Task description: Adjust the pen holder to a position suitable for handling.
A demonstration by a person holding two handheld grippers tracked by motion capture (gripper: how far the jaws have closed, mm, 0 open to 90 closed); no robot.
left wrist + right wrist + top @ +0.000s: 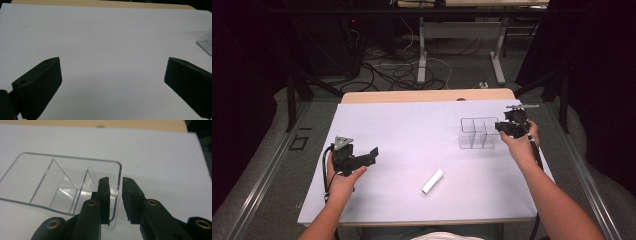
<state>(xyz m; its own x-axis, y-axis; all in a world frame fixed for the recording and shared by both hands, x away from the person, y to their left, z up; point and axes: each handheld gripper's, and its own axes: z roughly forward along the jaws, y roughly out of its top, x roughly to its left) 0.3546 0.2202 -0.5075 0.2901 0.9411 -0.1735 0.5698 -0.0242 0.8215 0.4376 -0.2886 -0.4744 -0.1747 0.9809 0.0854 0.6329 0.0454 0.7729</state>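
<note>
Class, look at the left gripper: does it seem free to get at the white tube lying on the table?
Probably yes: the left gripper has its jaws wide open, and bare white table lies between it and the white tube.

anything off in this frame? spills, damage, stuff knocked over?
Nothing stands out. The clear divided box sits upright on the white sheet, its compartments look empty, and the right gripper has its jaws either side of one wall. The white tube lies on its side mid-table, intact. The left gripper is open over bare sheet.
</note>
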